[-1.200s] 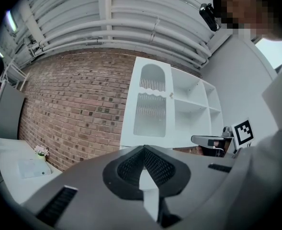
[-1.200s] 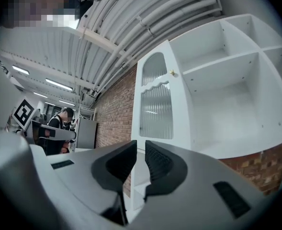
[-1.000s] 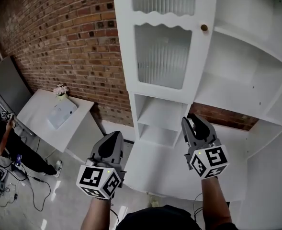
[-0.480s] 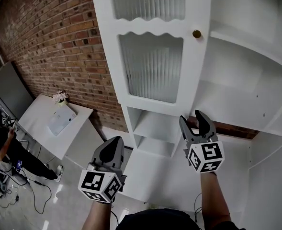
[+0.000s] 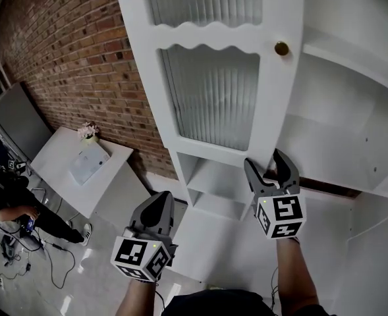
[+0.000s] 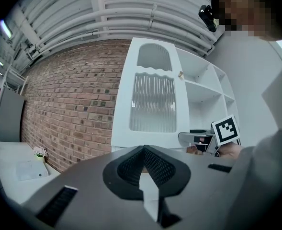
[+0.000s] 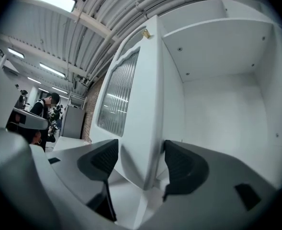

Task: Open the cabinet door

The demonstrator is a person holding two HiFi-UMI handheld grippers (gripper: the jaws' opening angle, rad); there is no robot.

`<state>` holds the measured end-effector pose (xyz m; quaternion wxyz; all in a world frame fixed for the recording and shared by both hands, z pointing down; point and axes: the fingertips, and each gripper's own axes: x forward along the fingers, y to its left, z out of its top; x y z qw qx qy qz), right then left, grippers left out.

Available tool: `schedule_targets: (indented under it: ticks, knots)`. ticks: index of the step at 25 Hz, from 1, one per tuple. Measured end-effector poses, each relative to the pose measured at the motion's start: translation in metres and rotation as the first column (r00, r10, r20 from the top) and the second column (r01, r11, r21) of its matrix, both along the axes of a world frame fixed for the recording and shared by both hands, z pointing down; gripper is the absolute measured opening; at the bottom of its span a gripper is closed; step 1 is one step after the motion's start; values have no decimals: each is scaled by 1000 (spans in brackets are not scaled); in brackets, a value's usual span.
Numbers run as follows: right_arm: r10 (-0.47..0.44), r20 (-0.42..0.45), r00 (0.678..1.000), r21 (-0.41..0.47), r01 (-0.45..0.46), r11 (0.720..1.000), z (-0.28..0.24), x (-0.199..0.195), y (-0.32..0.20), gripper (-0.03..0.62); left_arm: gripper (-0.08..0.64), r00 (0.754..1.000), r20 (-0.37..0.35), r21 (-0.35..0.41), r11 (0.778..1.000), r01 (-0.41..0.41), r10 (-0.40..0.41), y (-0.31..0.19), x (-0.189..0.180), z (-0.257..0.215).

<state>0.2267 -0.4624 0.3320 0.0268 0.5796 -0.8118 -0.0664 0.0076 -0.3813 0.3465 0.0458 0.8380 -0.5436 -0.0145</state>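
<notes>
The white cabinet door [image 5: 213, 91] with ribbed glass panels and a brass knob [image 5: 282, 48] stands swung out from the cabinet, whose bare shelves [image 5: 338, 130] show to its right. My right gripper [image 5: 271, 166] is at the door's lower free edge. Its jaws have just been opening, and the door edge [image 7: 148, 128] stands between them with neither pad pressing on it. In the right gripper view the knob [image 7: 145, 33] sits high on that edge. My left gripper [image 5: 161, 204] hangs lower left, shut and empty, well away from the door [image 6: 152, 104].
A brick wall [image 5: 82, 58] runs behind the cabinet on the left. Below it stands a low white table [image 5: 62, 170] with a small flower pot [image 5: 88, 131]. A person [image 5: 9, 199] crouches at the far left among cables on the floor. Small open cubbies [image 5: 213, 186] sit under the door.
The right gripper's jaws have spread apart at the door's lower edge, letting go of it. Both grippers have shifted a little, and the door now fills more of the head view.
</notes>
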Motion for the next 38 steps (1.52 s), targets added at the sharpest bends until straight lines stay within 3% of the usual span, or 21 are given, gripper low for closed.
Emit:
schedule_targets:
  ticks: [6,12,17,27,28,29,31,38]
  knots:
    - [81,2,997,28,-81,996,0,-6,-3,306,6,1000,17,-34,999,19,-18,-3,-5,12]
    - [170,35,985,2,-171,985,1,-7,-6,324,6,999,21,-38,999,31,-30,6,-22,10]
    - [236,13,972,-23,-236,972,2,-7,-2,324,6,999,-2,-42,999,34,-34,17,-36,12]
    - [265,18,964,-11,-264,964,1,-14,20,321,6,1000,-20,-33,999,1,-2,24,-53,10]
    - [268,16,963,-11,-268,963,1,-13,24,305,6,1000,-22,-30,1000,-4,3,25,-53,9]
    - [269,17,963,-12,-269,963,0,-11,29,244,6,1000,-24,-27,1000,-10,9,27,-53,8]
    - [262,10,965,-12,-262,965,0,-11,38,207,6,999,-28,-23,1000,-22,21,31,-54,6]
    - [252,-25,967,-7,-252,968,-1,-22,68,156,6,998,-42,-15,999,-47,47,47,-61,3]
